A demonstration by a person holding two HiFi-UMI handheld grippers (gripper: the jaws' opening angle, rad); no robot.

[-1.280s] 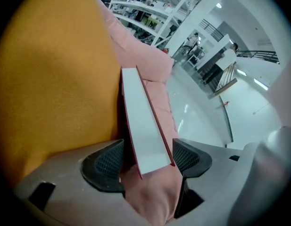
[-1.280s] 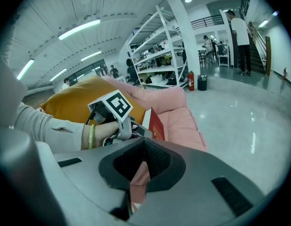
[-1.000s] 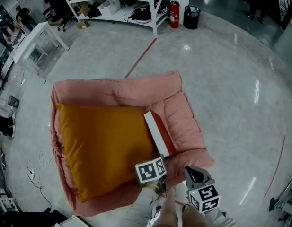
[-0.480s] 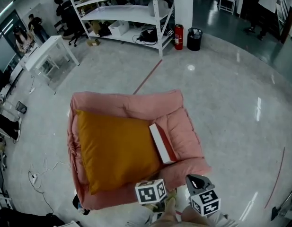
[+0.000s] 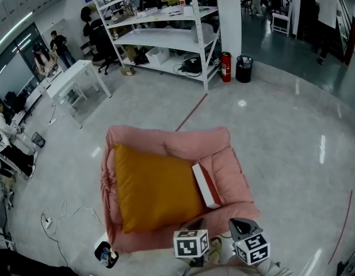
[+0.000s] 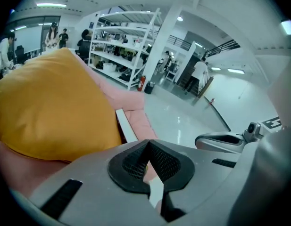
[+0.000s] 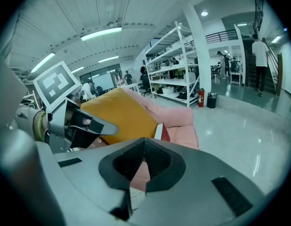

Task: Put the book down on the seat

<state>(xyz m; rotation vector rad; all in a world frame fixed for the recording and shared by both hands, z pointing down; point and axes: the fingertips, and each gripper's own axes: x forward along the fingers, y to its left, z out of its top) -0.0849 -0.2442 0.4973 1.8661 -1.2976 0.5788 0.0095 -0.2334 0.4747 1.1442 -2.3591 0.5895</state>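
The red-and-white book (image 5: pixel 205 184) lies on the pink seat (image 5: pixel 226 165), wedged on edge against the right side of the orange cushion (image 5: pixel 154 188). Nothing holds it. Both grippers hang in front of the seat, clear of it. My left gripper (image 5: pixel 195 227) is shut and empty; its own view looks past the shut jaws (image 6: pixel 147 147) at the cushion (image 6: pixel 51 102) and the book's white edge (image 6: pixel 126 126). My right gripper (image 5: pixel 239 227) is also shut with nothing in it (image 7: pixel 144 147), and its view shows the book (image 7: pixel 160 132) beyond the left gripper (image 7: pixel 88 124).
A bottle (image 5: pixel 103 255) stands on the floor by the seat's near left corner, with a cable (image 5: pixel 56 217) further left. Behind the seat are a white shelving rack (image 5: pixel 165 33), a fire extinguisher (image 5: pixel 226 66), a black bin (image 5: pixel 244 69), a white table (image 5: pixel 73 79) and several people.
The left gripper has come away from the book's near end and both grippers have drawn back toward me. The view has lifted, so the seat looks smaller and farther off.
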